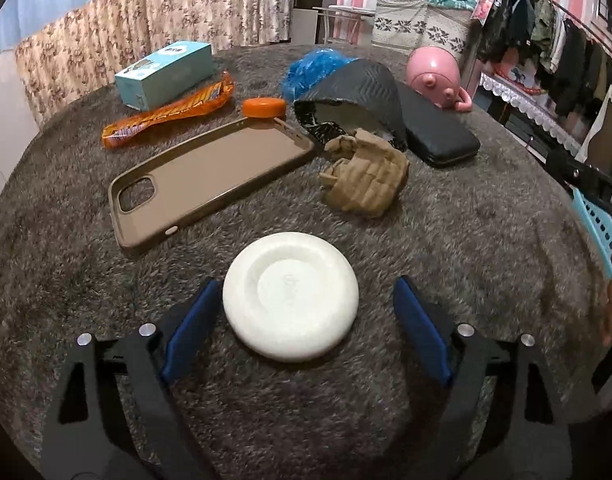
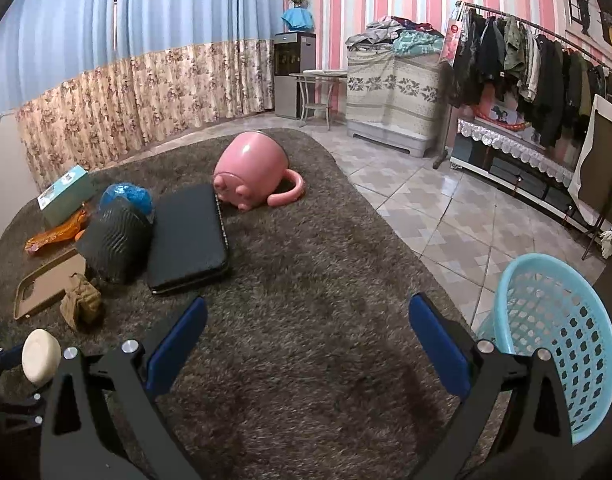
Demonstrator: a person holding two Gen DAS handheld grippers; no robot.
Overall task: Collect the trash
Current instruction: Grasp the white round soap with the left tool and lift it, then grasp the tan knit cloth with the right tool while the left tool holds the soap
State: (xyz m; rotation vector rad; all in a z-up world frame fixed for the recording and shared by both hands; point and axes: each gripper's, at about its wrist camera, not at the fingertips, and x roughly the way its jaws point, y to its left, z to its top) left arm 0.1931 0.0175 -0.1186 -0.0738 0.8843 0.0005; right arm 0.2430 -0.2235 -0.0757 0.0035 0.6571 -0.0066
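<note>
- Left wrist view: left gripper (image 1: 304,312) low over the gray shag rug (image 1: 465,260), jaws spread wide, gripping nothing.
- White round disc (image 1: 290,295) lies flat on the rug between the two blue pads (image 1: 190,330); left pad just beside its edge, right pad apart from it w/ a clear gap.
- Beyond the disc: brown phone case (image 1: 210,172), open side up, lying at a slant; crumpled tan wad (image 1: 365,174) to its right.
- Further back: orange wrapper (image 1: 166,118), teal box (image 1: 166,74) behind it, small orange oval piece (image 1: 264,107) at the case's far end.
- Black ribbed pouch (image 1: 353,84) leans next to a flat black wallet (image 1: 437,132); blue crumpled plastic (image 1: 313,68) behind the pouch; pink piggy pot (image 1: 435,76) tipped on its side at the far right.
- Right wrist view: right gripper (image 2: 307,340) hovers over bare rug, jaws released & wide, nothing between them.
- Light blue perforated basket (image 2: 553,340) sits at the right, just beside the right finger, at the rug's edge next to the tiled floor (image 2: 425,200).
- Same view: disc at far left edge, near the other gripper's frame; clutter grouped mid-left on the rug.
</note>
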